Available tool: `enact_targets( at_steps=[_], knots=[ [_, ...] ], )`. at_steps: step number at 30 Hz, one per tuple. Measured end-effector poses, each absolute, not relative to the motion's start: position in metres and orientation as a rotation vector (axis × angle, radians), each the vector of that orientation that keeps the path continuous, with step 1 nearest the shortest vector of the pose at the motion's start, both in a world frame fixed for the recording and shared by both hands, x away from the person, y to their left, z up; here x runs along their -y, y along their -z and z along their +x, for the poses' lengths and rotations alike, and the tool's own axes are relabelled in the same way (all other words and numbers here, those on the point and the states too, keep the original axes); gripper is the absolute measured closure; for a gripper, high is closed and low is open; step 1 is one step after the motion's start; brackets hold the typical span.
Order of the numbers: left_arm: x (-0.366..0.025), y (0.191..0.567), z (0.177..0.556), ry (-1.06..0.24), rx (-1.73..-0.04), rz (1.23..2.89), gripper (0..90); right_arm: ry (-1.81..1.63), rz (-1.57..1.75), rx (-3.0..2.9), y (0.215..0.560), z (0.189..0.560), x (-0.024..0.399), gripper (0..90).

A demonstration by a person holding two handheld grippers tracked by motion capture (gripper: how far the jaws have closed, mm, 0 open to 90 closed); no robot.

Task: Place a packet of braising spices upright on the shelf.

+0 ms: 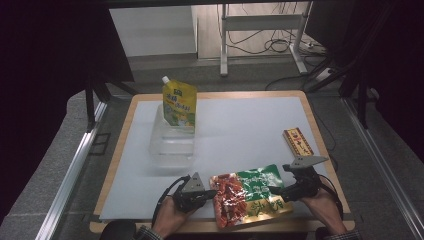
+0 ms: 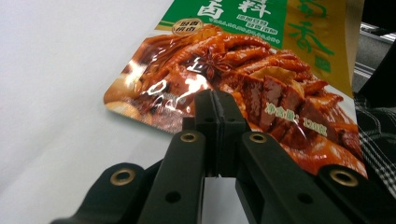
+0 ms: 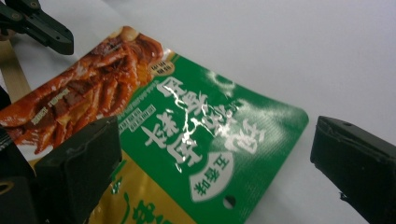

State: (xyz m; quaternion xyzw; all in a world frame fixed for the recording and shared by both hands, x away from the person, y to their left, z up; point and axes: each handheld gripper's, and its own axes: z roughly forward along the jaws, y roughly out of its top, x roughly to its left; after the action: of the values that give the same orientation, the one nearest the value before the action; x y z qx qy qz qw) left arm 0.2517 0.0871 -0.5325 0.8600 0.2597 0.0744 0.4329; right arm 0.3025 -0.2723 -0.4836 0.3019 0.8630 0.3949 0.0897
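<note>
My left claw (image 2: 216, 105) pinched onto seasoning packet (image 1: 248, 195) edge, lower centre — right claw (image 3: 210, 158) wide open, empty — next: grip green end.

Glossy foil-like plastic, matt black plastic, pale matt sheet over wood.

Shiny, crinkled film with bright glare on the seasoning packet (image 1: 249, 195) at lower centre of the high view; matt black moulded plastic with brass-coloured rivets on the left gripper (image 2: 215, 109); same dull black plastic on the right gripper (image 3: 212, 154); smooth matt white sheet (image 1: 240, 130) over a light wooden table (image 1: 131, 107) edge; clear glossy plastic for the container (image 1: 170, 142) at upper left; slick printed film on the yellow spout pouch (image 1: 179, 102); glossy printed card on the small box (image 1: 298, 141) at right.
</note>
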Motion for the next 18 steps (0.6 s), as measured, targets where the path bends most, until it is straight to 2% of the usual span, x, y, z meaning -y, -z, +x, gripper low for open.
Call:
enact_targets(
  at_steps=[18],
  knots=[
    [-0.075,0.544,0.257,-0.171,-0.659,2.198,90.0,-1.141,0.996,-2.670,0.504,0.308,0.279,1.9]
  ],
)
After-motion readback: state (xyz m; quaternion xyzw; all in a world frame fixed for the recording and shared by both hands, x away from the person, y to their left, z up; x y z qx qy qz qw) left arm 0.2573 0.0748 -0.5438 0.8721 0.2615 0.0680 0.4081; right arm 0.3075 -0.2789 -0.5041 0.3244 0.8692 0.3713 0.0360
